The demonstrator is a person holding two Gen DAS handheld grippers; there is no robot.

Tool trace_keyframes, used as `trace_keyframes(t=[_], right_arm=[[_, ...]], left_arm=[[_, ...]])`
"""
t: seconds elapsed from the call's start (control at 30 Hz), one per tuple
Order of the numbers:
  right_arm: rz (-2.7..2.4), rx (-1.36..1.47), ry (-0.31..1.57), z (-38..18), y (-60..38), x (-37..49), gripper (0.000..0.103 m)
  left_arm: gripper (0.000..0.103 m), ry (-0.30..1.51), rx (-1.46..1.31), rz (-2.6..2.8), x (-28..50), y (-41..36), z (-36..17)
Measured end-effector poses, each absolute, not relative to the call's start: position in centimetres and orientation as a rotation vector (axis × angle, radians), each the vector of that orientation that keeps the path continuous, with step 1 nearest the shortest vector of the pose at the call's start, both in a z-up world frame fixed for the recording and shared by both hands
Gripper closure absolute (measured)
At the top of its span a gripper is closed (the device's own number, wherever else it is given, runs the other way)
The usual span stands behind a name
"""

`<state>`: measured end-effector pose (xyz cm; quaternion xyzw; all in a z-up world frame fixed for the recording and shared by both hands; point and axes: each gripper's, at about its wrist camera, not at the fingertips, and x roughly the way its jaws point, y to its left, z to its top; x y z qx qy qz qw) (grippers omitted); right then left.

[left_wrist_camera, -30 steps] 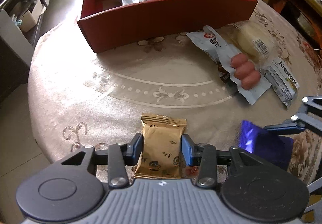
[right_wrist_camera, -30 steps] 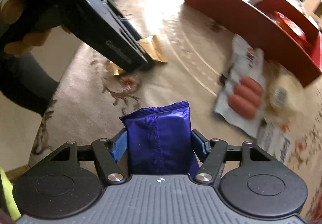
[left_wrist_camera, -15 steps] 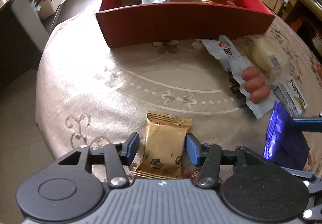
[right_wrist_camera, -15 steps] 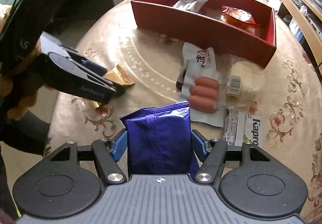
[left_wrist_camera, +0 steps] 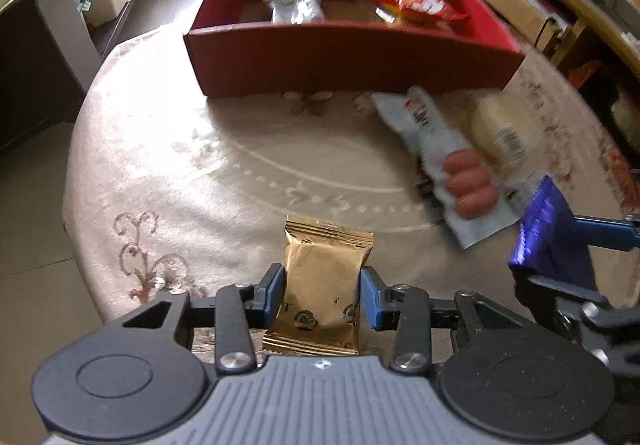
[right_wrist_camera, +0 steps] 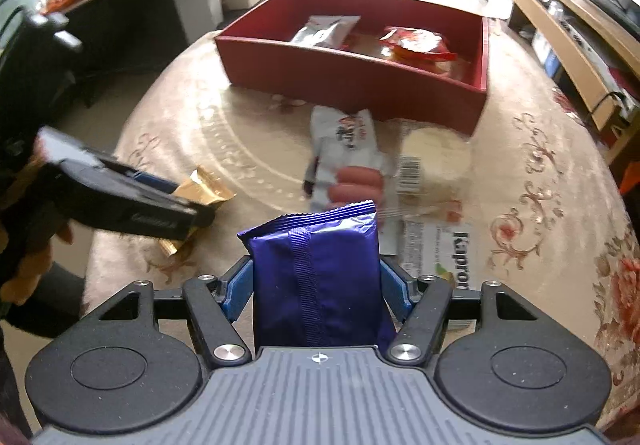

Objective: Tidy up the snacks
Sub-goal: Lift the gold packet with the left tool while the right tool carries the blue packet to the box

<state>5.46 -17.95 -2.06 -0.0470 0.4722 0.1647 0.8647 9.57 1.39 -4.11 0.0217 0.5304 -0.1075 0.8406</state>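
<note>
My left gripper (left_wrist_camera: 322,295) is shut on a gold snack packet (left_wrist_camera: 322,285) and holds it above the near table edge. My right gripper (right_wrist_camera: 316,285) is shut on a purple snack packet (right_wrist_camera: 318,277), which also shows at the right of the left wrist view (left_wrist_camera: 550,241). The red box (left_wrist_camera: 352,61) stands at the far side of the round table and holds a white packet (left_wrist_camera: 294,3) and a red chip bag (left_wrist_camera: 416,5). The left gripper with its gold packet (right_wrist_camera: 202,191) shows at the left of the right wrist view.
On the table between the grippers and the box lie a white sausage packet (right_wrist_camera: 352,165), a pale round bun in wrap (right_wrist_camera: 434,161) and a white Kapron packet (right_wrist_camera: 444,257). Cabinets and shelves surround the beige patterned tablecloth (left_wrist_camera: 200,165).
Both grippers have lifted and moved toward the red box with their packets. The right gripper has swung from facing left to facing the box.
</note>
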Motion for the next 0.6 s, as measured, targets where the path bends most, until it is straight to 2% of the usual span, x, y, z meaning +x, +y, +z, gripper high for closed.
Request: trace_keyframes(t=[0.6], right_arm=[[0.165,0.004,0.927,-1.2,-20.1,9.9,0.031]], left_arm=[[0.062,1.030,-0.037,-0.248,11.7,-0.6,-1.1]])
